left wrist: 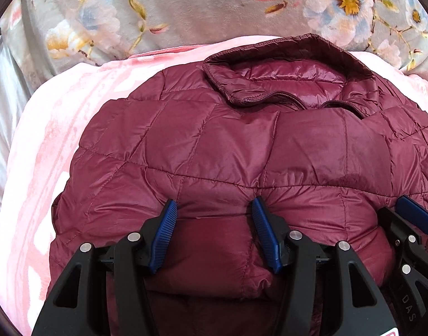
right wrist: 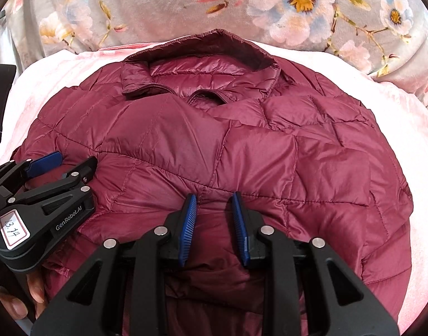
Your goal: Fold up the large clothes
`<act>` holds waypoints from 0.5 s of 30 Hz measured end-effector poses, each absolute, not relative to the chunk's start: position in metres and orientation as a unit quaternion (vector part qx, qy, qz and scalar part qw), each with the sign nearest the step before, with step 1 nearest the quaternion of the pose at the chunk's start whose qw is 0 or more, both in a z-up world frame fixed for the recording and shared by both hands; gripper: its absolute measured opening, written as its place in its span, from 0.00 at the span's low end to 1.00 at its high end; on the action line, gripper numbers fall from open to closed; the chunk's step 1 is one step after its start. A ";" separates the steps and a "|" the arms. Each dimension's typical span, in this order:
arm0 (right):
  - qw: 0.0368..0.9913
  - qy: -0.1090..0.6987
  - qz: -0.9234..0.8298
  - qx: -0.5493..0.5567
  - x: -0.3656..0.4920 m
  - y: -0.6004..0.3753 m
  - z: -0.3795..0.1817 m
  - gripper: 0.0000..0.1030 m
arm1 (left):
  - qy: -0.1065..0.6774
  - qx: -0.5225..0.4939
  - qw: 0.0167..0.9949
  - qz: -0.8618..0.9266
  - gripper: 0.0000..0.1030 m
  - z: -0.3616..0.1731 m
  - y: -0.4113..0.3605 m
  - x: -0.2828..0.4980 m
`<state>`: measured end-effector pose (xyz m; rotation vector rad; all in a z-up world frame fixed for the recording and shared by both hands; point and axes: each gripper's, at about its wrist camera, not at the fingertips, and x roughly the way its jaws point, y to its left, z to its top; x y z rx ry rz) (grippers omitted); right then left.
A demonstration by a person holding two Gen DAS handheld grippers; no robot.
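A maroon quilted puffer jacket (left wrist: 242,140) (right wrist: 214,134) lies on a pink blanket (left wrist: 60,126), collar (left wrist: 284,64) at the far end with its zip open. Its near part is doubled over towards the collar. My left gripper (left wrist: 214,203) has its jaws fairly wide, with a thick puffy fold of the jacket filling the gap and creasing at both blue pads. In the right wrist view it shows at the left (right wrist: 63,165). My right gripper (right wrist: 214,196) is narrower, pinching a fold of the same edge. Only one of its fingers (left wrist: 415,212) shows in the left wrist view.
Grey bedding with a floral print (left wrist: 186,5) (right wrist: 158,8) lies beyond the pink blanket (right wrist: 395,112). Silvery cloth (left wrist: 4,84) runs along the left side. A person's fingers (right wrist: 32,288) hold the left gripper's handle at the lower left.
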<state>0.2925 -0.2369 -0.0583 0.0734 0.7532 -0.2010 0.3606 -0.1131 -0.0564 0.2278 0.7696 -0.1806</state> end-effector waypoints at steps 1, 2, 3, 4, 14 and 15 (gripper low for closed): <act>0.924 0.367 -0.097 0.037 0.292 -0.237 -0.058 0.25 | 0.374 0.110 0.917 -0.088 0.54 -0.056 -0.113 0.361; 0.924 0.368 -0.096 0.039 0.292 -0.237 -0.058 0.25 | 0.374 0.110 0.917 -0.088 0.54 -0.056 -0.113 0.360; 0.924 0.369 -0.091 0.043 0.292 -0.239 -0.058 0.25 | 0.374 0.110 0.916 -0.090 0.54 -0.056 -0.113 0.360; 0.923 0.372 -0.084 0.045 0.290 -0.241 -0.058 0.25 | 0.375 0.110 0.916 -0.092 0.54 -0.056 -0.112 0.360; 0.921 0.364 -0.029 0.134 0.256 -0.306 -0.002 0.49 | 0.418 0.047 0.888 -0.185 0.62 -0.004 -0.070 0.376; 0.921 0.354 -0.025 0.162 0.263 -0.319 0.009 0.55 | 0.419 0.030 0.887 -0.193 0.69 0.003 -0.070 0.383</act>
